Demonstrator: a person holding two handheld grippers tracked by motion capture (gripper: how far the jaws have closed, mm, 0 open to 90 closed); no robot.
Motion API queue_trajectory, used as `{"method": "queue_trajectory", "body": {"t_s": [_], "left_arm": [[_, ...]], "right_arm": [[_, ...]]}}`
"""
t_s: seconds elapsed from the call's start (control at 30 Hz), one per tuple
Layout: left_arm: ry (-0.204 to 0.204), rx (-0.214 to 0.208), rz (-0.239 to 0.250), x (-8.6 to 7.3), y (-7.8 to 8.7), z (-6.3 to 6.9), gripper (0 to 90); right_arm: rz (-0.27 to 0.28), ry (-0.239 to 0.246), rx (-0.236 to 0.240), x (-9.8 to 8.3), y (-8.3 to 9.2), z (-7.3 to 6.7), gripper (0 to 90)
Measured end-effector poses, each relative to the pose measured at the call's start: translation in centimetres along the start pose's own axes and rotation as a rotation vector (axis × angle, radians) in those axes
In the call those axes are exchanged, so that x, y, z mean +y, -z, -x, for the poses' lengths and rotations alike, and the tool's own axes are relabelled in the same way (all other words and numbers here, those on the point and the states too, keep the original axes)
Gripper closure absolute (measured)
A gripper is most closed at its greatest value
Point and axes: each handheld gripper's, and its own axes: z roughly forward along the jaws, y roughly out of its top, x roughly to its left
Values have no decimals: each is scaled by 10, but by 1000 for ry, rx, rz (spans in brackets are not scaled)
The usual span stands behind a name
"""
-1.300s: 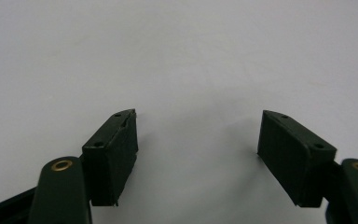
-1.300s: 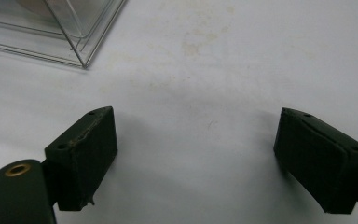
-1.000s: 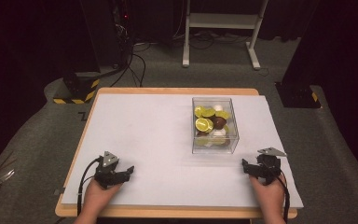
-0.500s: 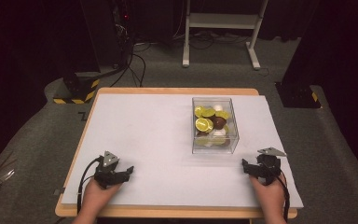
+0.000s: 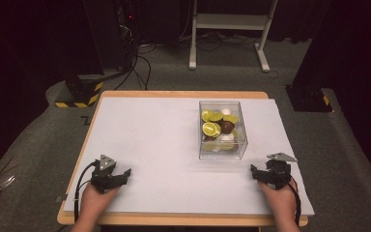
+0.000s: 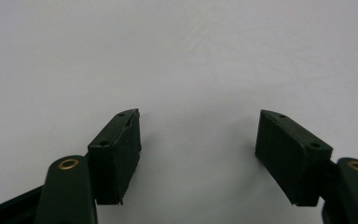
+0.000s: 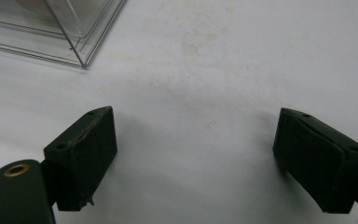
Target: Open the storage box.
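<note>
My left gripper (image 5: 123, 173) rests on the white table cover near the front left, held by a hand. Its jaws have just been closing and now stand partly apart, with nothing between them; the left gripper view shows bare white surface between its pads (image 6: 199, 116). At the front right, a hand holds my right gripper (image 5: 255, 172), which is open over the bare cover (image 7: 196, 114). A clear plastic box (image 5: 222, 145) stands right of centre and holds lime halves (image 5: 210, 128), a brown piece (image 5: 227, 126) and white pieces. Its near corner (image 7: 77, 32) lies up and left of the right jaws.
The white cover (image 5: 154, 130) lies over a wooden table whose edge (image 5: 174, 220) runs along the front. Beyond the table are dark floor, cables (image 5: 140, 63) and a white stand's legs (image 5: 227, 21). A cable trails from each gripper.
</note>
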Motion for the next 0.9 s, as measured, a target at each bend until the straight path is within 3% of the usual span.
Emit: {"method": "queue_trajectory", "body": {"t_s": [0.17,0.27,0.4,0.9], "left_arm": [[10,1,5,0,0,0,305],[11,-1,5,0,0,0,302],[11,-4,3,0,0,0,299],[7,-7,-4,0,0,0,287]], "right_arm": [[2,4,4,0,1,-1,169],[21,23,-22,0,5,-4,176],[52,10,-5,2,11,-7,172],[117,36,14,4,29,-19,172]]}}
